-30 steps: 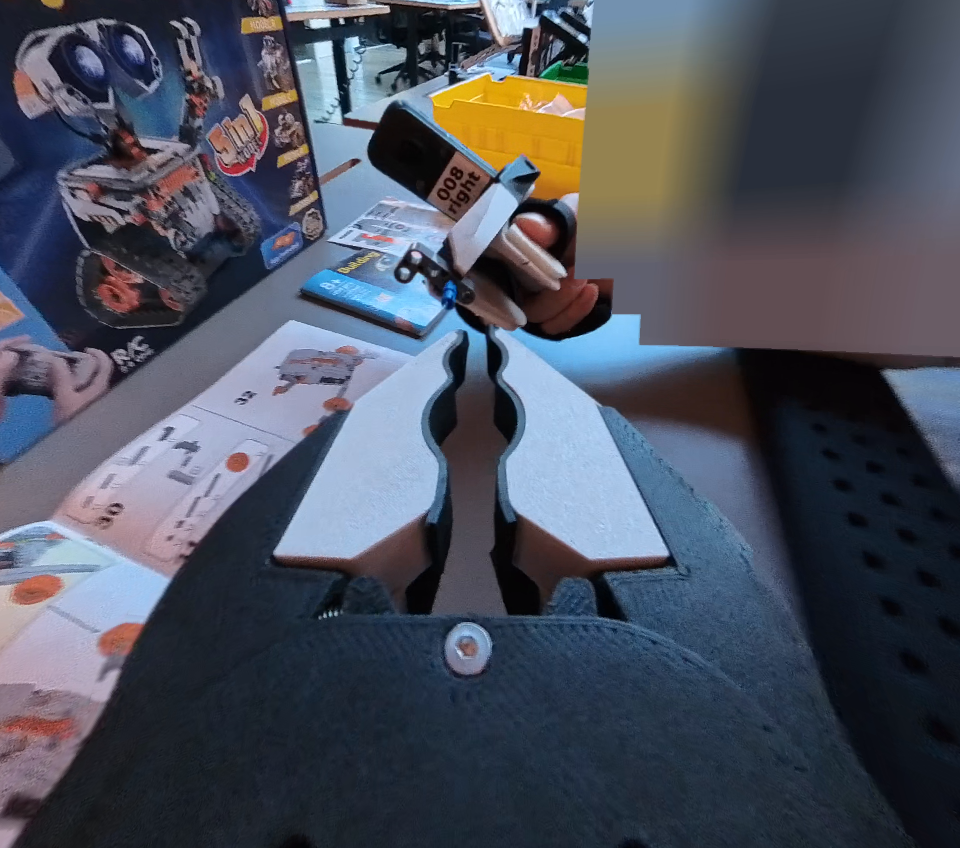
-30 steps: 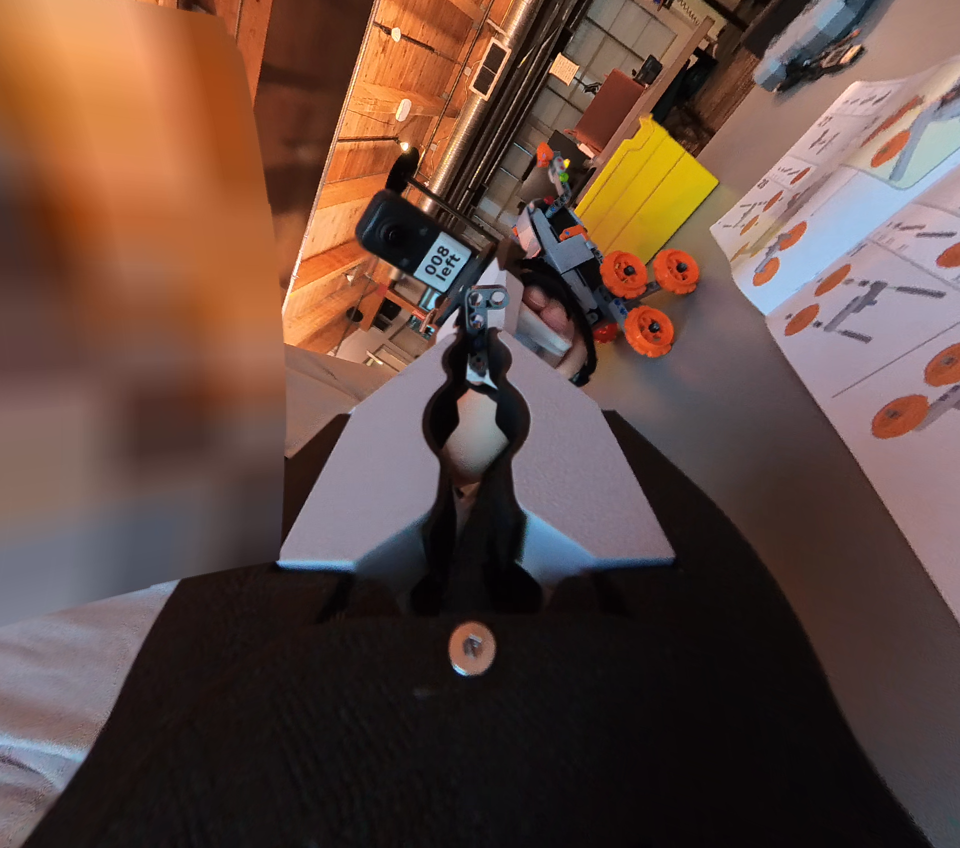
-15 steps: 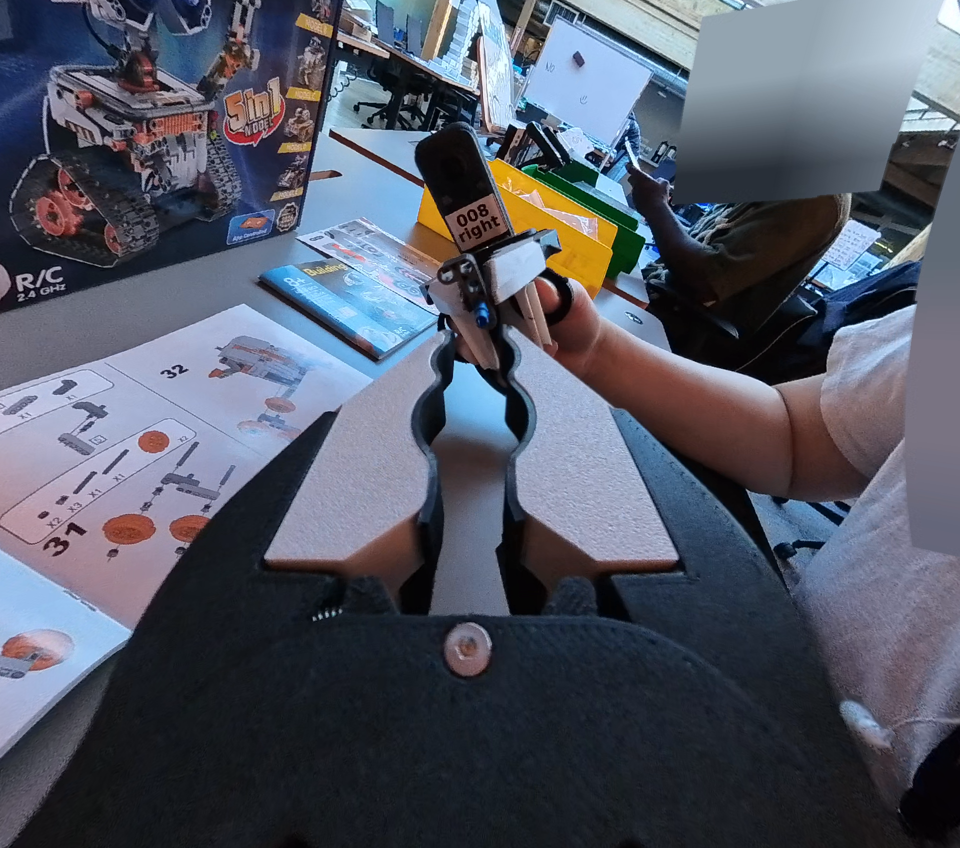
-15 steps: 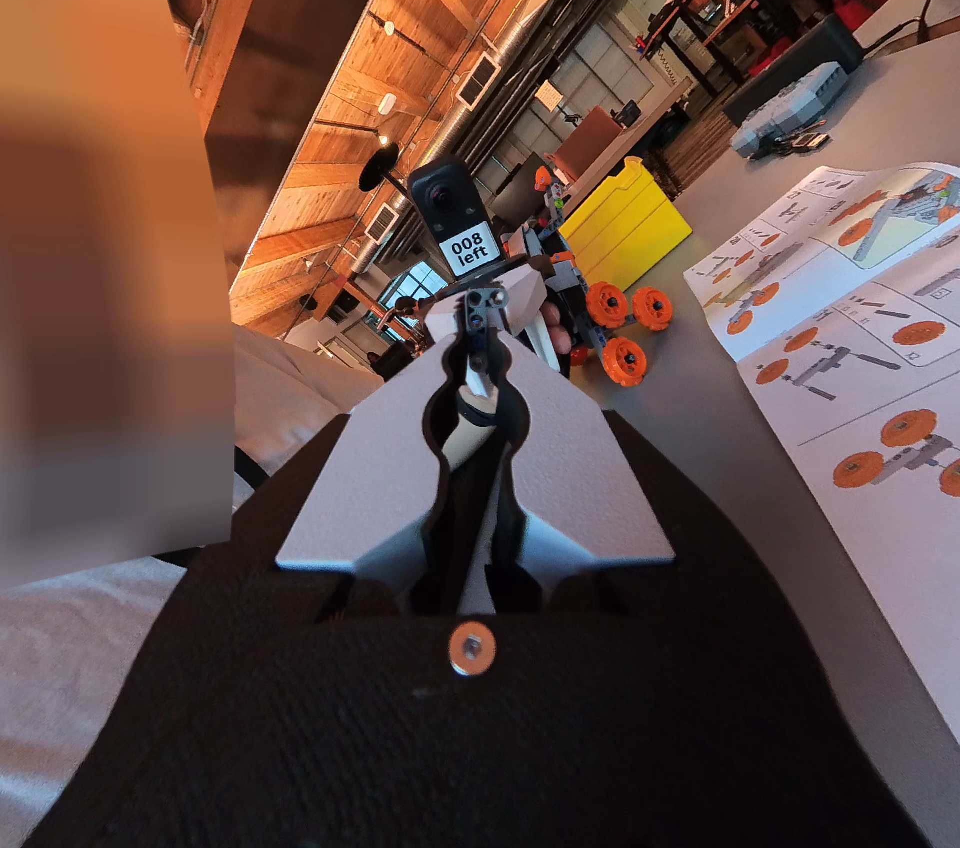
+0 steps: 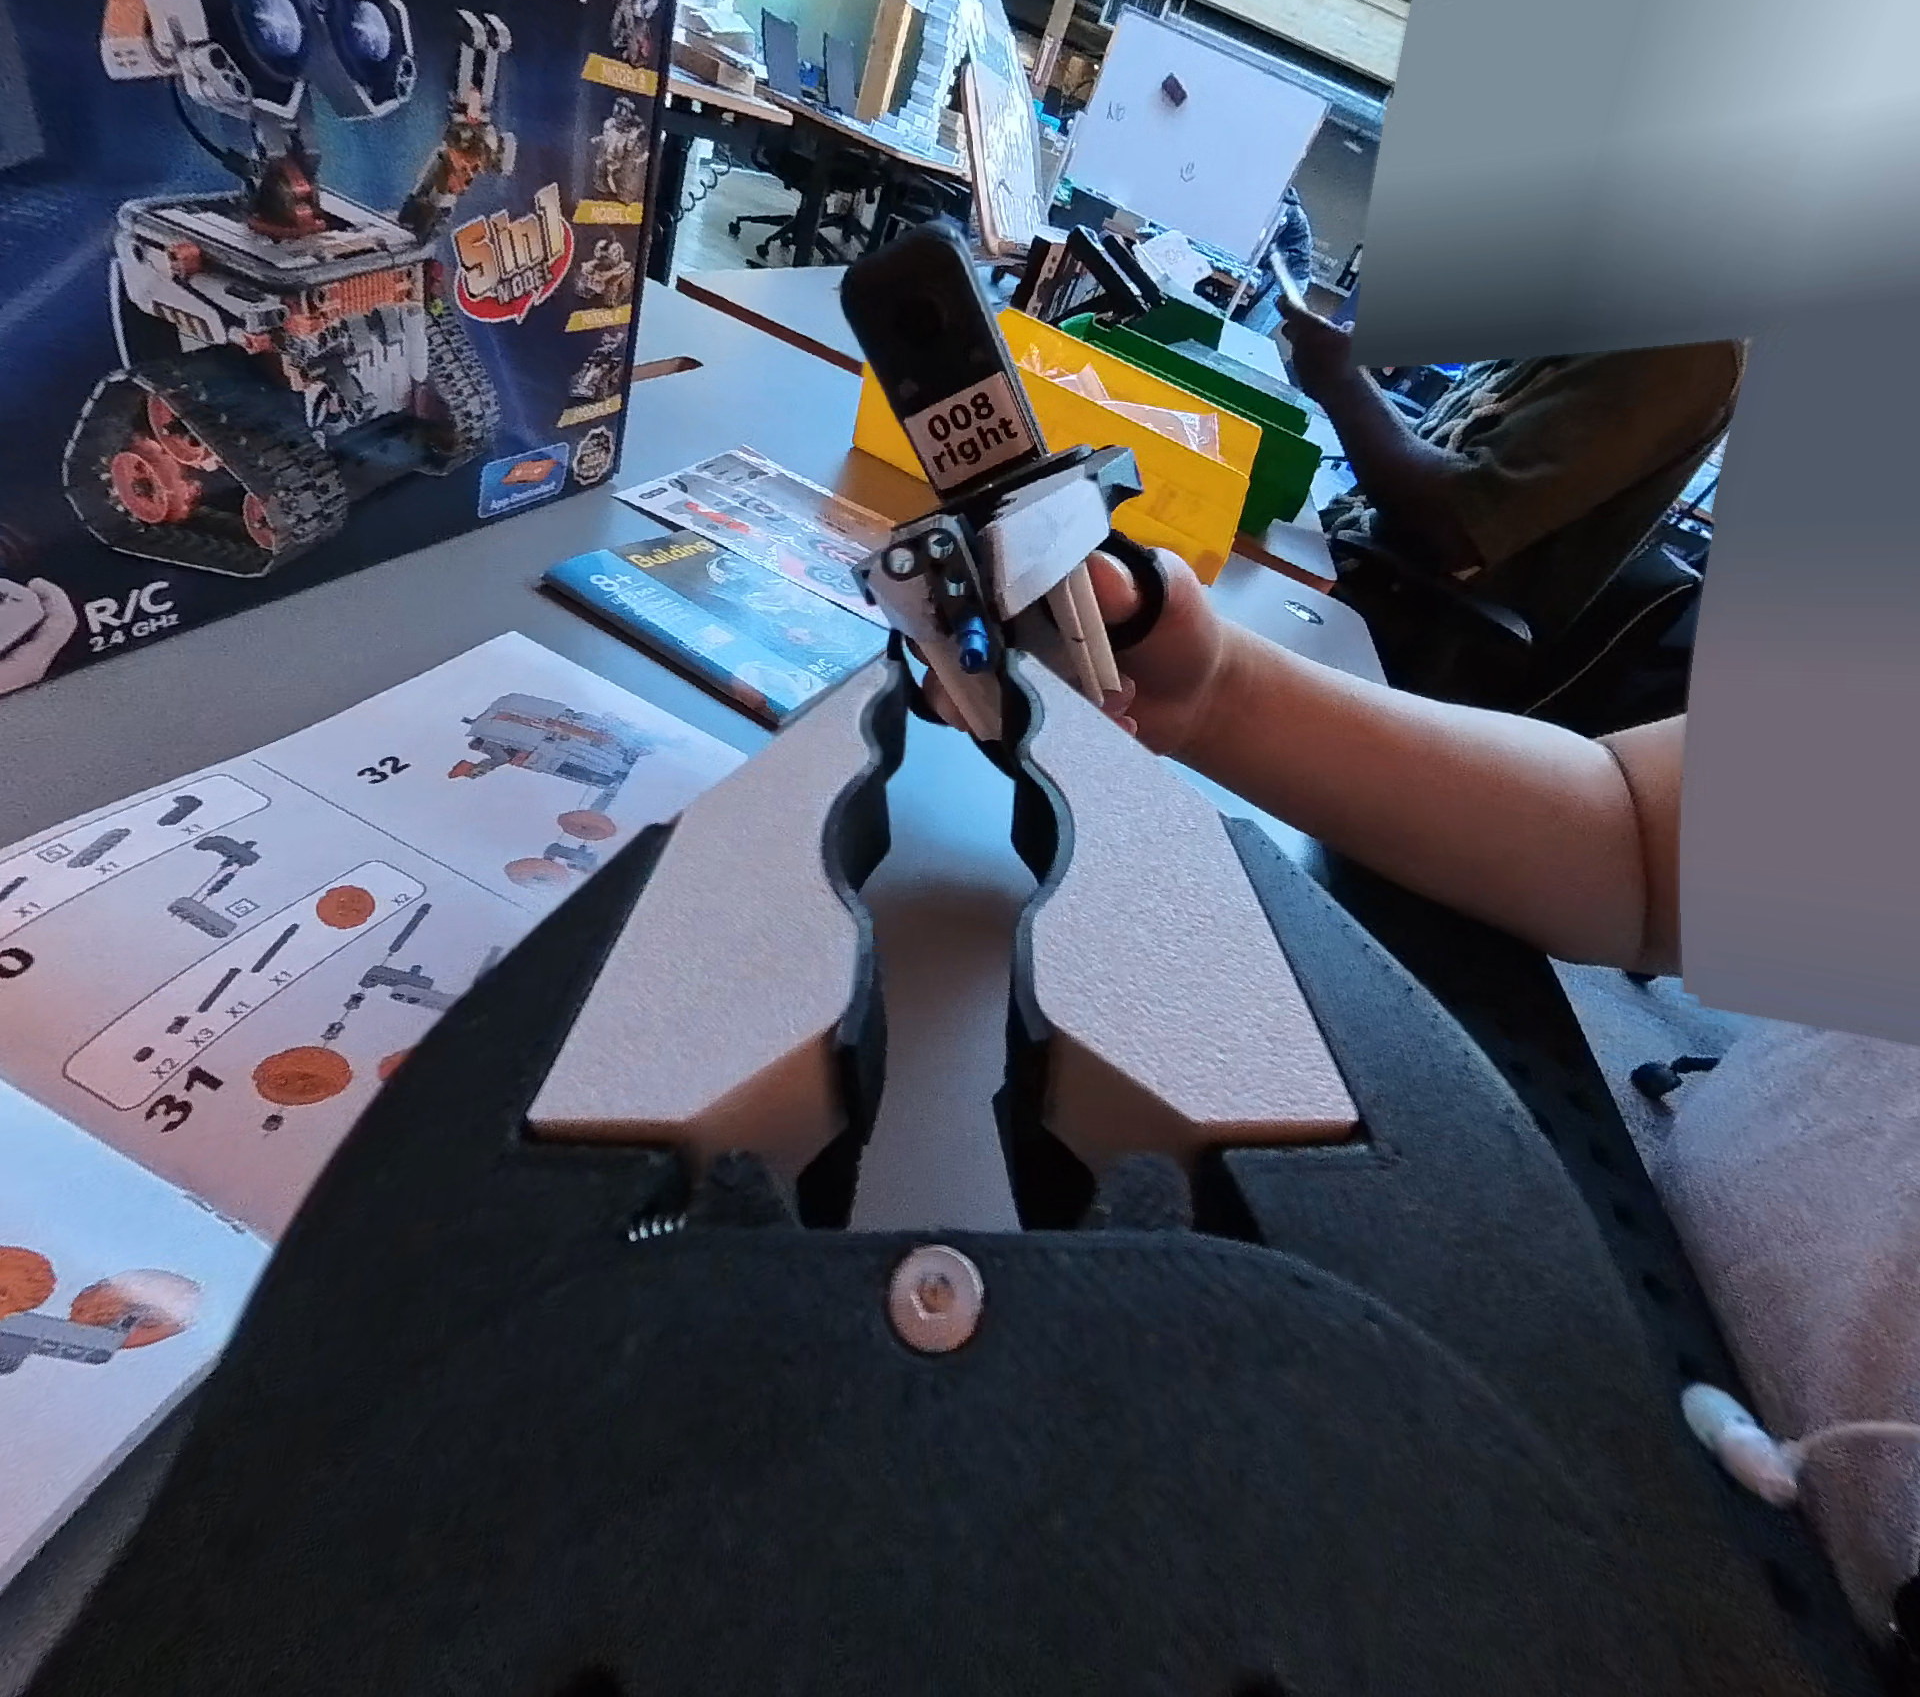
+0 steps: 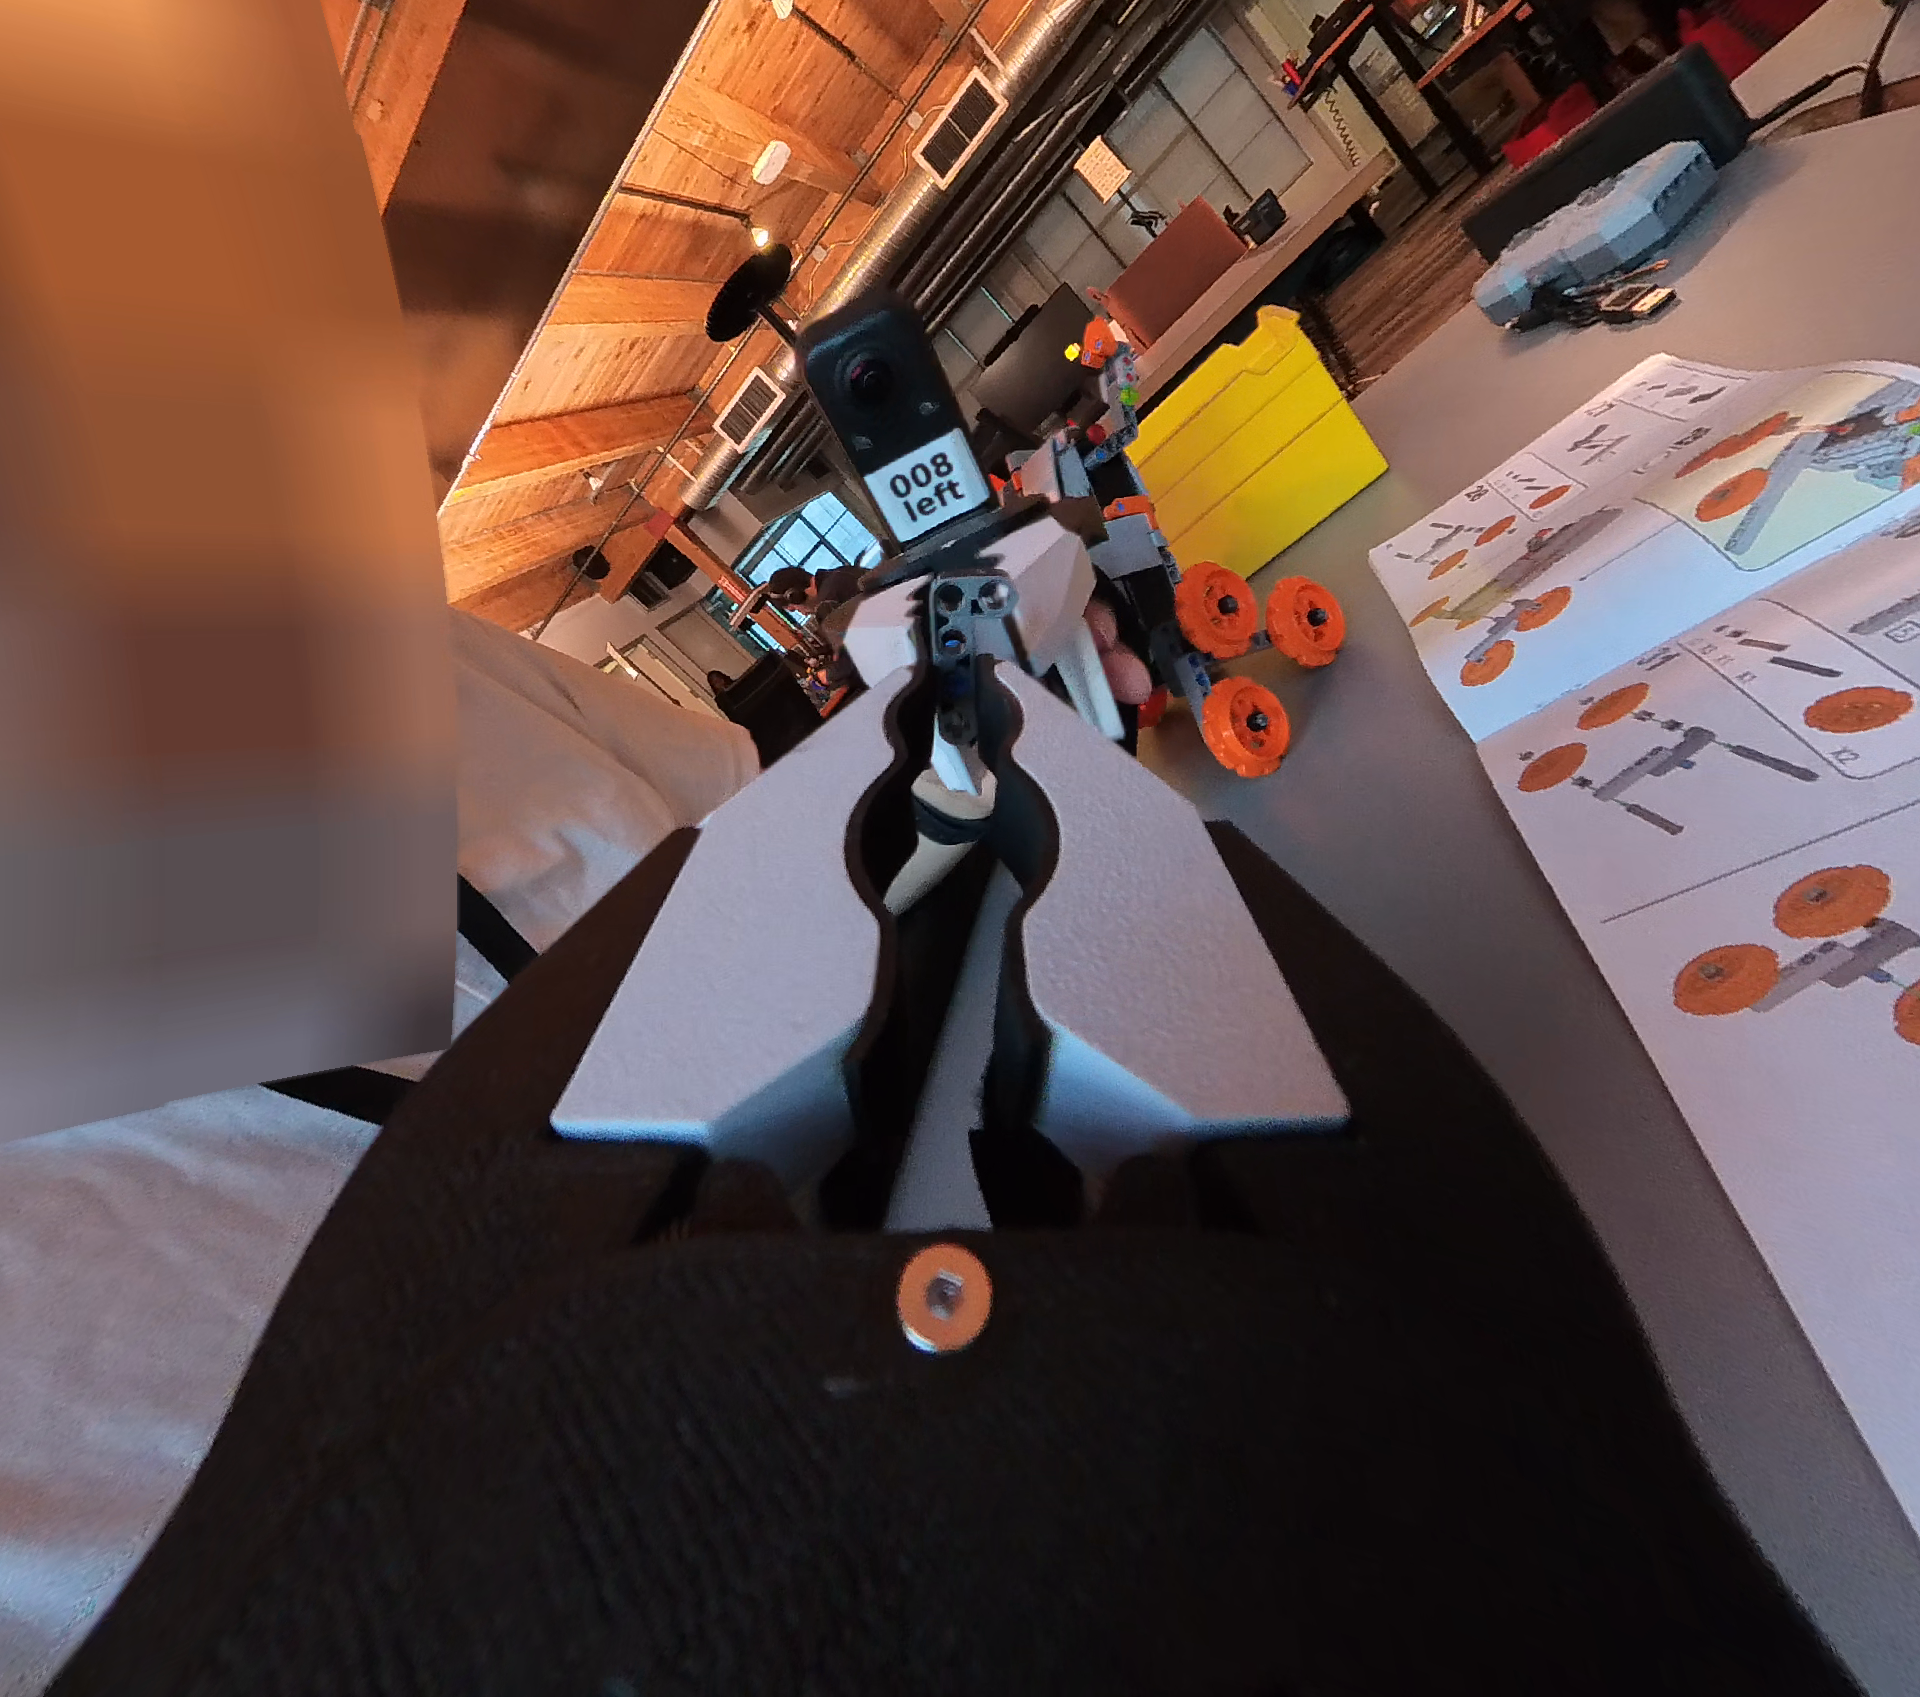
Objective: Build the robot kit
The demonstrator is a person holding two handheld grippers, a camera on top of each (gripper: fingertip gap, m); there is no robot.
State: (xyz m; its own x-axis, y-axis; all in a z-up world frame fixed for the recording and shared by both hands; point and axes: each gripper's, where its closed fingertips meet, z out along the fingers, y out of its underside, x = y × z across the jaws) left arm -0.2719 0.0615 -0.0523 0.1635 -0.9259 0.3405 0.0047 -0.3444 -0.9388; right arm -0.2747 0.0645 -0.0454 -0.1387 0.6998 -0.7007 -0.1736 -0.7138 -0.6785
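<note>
My right gripper [image 6: 956, 676] is shut on a small grey angled beam [image 6: 971, 608] and holds it above the grey table [image 6: 1403, 795]. In the left wrist view the same beam [image 5: 920, 582] shows a blue pin [image 5: 974, 641] in its lower hole. My left gripper [image 5: 956, 686] faces the right one nose to nose. Its jaws are a little apart and hold nothing. Its tips stand on either side of the right gripper's white fingers [image 5: 961, 702], just below the pin. I cannot tell if they touch.
A robot-kit box [image 5: 312, 193] stands at the left. Open instruction sheets [image 5: 260, 899] and a blue booklet [image 5: 717, 619] lie on the table. Yellow [image 5: 1143, 452] and green [image 5: 1216, 380] bins stand behind. A part-built model with orange wheels [image 6: 1216, 619] is near another yellow bin [image 6: 1257, 442]. Only a small space, under 4 cm, lies between the two pairs of fingers.
The left gripper's jaws went from almost closed to a little apart. Both grippers tilted more upright and came closer together. The right gripper kept hold of the grey beam.
</note>
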